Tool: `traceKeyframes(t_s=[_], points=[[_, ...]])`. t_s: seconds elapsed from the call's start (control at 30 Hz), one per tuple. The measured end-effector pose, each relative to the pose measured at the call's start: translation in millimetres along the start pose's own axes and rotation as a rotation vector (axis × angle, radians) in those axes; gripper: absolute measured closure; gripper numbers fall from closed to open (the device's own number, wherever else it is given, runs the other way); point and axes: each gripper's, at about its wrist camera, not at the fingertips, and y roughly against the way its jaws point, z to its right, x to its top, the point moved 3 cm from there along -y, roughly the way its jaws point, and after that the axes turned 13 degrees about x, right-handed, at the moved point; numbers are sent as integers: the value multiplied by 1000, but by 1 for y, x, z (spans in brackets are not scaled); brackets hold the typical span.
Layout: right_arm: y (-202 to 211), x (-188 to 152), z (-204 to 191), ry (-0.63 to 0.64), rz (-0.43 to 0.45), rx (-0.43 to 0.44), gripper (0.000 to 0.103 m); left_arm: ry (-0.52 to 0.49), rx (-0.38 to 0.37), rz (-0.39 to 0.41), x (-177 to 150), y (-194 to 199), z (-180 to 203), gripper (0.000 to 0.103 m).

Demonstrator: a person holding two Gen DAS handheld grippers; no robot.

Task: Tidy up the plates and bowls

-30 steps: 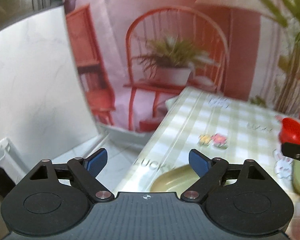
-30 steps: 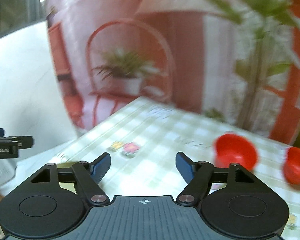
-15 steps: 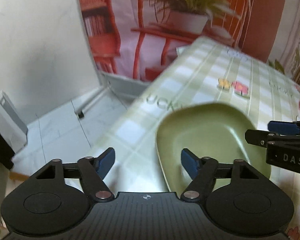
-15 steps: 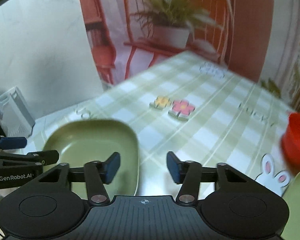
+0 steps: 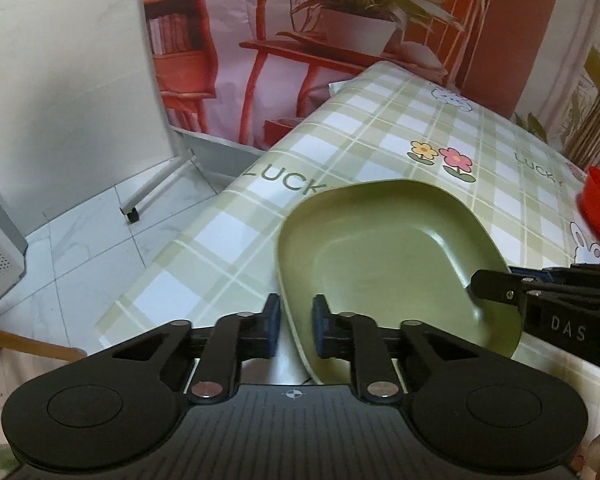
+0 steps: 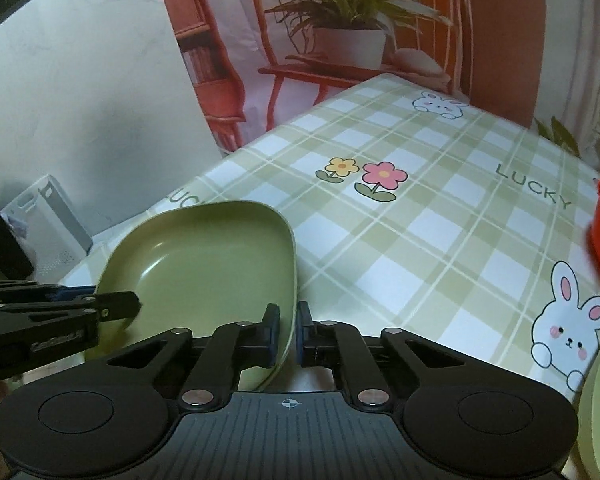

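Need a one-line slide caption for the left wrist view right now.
Left tongs shut on the green plate's left rim, right tongs gripping its opposite rim, over the checked tablecloth.

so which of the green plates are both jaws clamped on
The squarish green plate near the table's left corner, its rim pinched by the left gripper and right gripper. The other green plate lies untouched at right.

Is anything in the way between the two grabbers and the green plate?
No. Both already pinch the green plate: the left gripper has one edge of its rim between its fingers, and the right gripper has the opposite edge. Nothing sits in between.
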Motion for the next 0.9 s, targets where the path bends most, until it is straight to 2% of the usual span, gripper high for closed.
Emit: traceKeyframes(t_s=[0.13,0.43,0.77,0.9], points=[[7,-4,1,-26,9,11,96,-6,5,-7,2,1,0,87],[23,-17,3,-61,22,22,95,-11,-46,-10,-2,2,0,88],[38,-27,13,-107,32,9,95,-60,-93,21,-10,8,12,90],[39,-30,16,-129,26,5,95,-84,-84,33,-11,9,19,90]])
